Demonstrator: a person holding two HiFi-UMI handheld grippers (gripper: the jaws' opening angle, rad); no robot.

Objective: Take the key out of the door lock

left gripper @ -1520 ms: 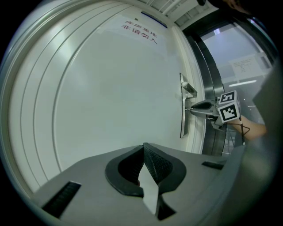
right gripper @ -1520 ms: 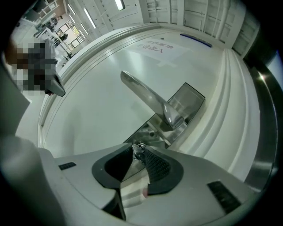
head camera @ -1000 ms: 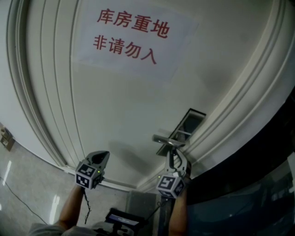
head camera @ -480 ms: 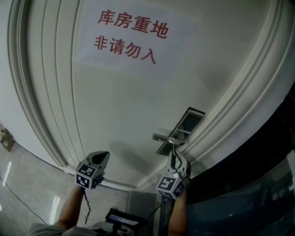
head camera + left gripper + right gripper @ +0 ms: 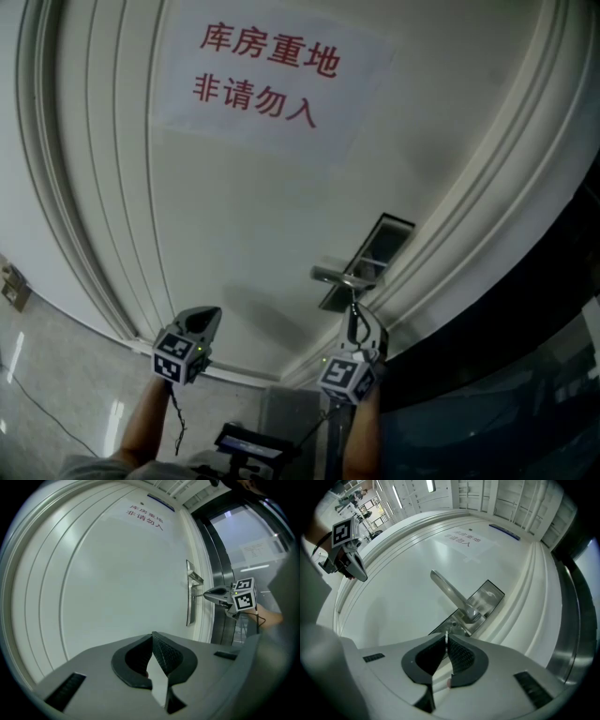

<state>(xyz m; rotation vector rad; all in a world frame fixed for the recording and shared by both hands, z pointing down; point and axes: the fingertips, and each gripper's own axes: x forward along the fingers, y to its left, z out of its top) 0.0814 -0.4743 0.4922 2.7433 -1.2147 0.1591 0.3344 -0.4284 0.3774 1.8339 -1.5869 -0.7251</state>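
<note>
Key (image 5: 446, 634): still seated in the lock plate (image 5: 485, 599) under the door handle (image 5: 449, 592), its thin edge between the right jaws.
Right gripper (image 5: 446, 643): jaws have just been closing and now pinch the key.
Left gripper (image 5: 153, 639): closed, empty, held off the door (image 5: 117, 583).
Progress: grasp looks made; pulling the key out remains.

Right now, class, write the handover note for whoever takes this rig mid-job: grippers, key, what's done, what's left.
Left gripper: shut, empty, not touching the door.
Right gripper: jaws have just been closing and now pinch the key.
Key: in the lock plate, below the handle.
Done: key gripped.
Left: draw it straight out.
</note>
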